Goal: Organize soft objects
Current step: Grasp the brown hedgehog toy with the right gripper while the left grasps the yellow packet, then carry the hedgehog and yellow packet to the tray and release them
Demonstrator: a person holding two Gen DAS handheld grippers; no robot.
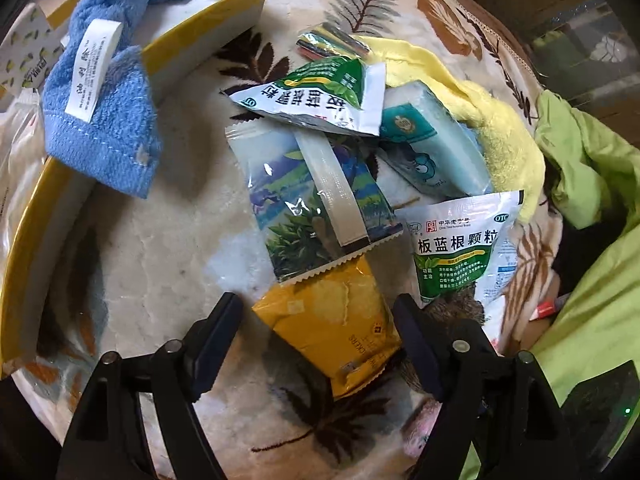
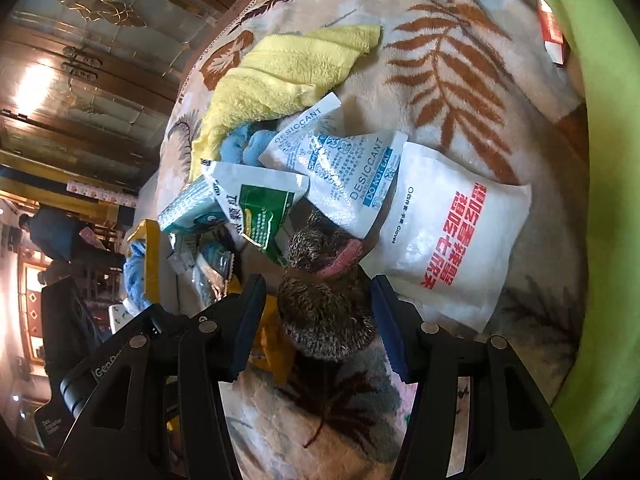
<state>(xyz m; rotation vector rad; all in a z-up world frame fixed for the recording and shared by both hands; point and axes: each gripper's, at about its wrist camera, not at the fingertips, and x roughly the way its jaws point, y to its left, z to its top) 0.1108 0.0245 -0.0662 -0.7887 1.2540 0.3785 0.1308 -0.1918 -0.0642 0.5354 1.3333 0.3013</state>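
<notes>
Left tongs (image 1: 318,330) spread over glossy yellow packet (image 1: 332,332), right tongs (image 2: 318,312) spread astride fuzzy speckled brown-grey sock (image 2: 326,316)

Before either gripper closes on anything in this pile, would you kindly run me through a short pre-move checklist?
1. Left gripper open around the yellow packet: ok.
2. Right gripper open around the speckled plush toy: ok.
3. Yellow packet free of overlap: not ok, the tea-picture packet lies on its upper end.
4. Plush toy free of overlap: not ok, the desiccant bag covers its far end.
5. Room in the yellow-rimmed box: cannot tell.
</notes>
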